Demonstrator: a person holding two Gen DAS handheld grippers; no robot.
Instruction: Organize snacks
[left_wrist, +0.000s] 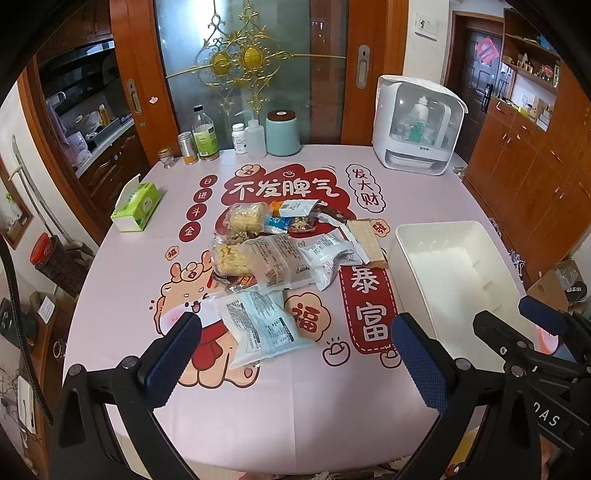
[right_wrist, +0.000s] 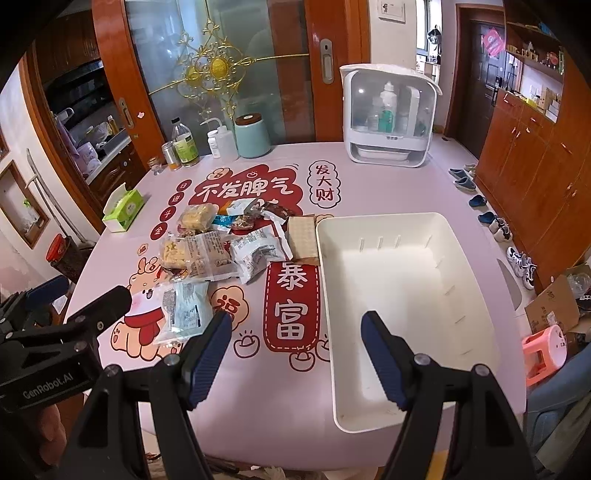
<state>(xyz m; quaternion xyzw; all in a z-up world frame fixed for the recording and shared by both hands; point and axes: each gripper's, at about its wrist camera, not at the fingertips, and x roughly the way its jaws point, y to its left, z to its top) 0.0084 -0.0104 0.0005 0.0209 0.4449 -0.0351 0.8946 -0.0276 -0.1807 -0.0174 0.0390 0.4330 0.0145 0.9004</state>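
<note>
A pile of wrapped snacks (left_wrist: 280, 243) lies in the middle of the pink printed table; it also shows in the right wrist view (right_wrist: 221, 243). A light blue packet (left_wrist: 258, 325) is the nearest one. An empty white bin (left_wrist: 454, 273) stands to the right of the pile, large in the right wrist view (right_wrist: 402, 295). My left gripper (left_wrist: 295, 325) is open and empty, above the table just short of the blue packet. My right gripper (right_wrist: 297, 321) is open and empty, over the near left edge of the bin.
At the table's far edge stand bottles (left_wrist: 203, 136), a teal canister (left_wrist: 282, 133) and a white sterilizer cabinet (left_wrist: 417, 125). A green tissue box (left_wrist: 136, 205) sits at the left. Wooden cabinets (right_wrist: 535, 155) and shoes line the right wall.
</note>
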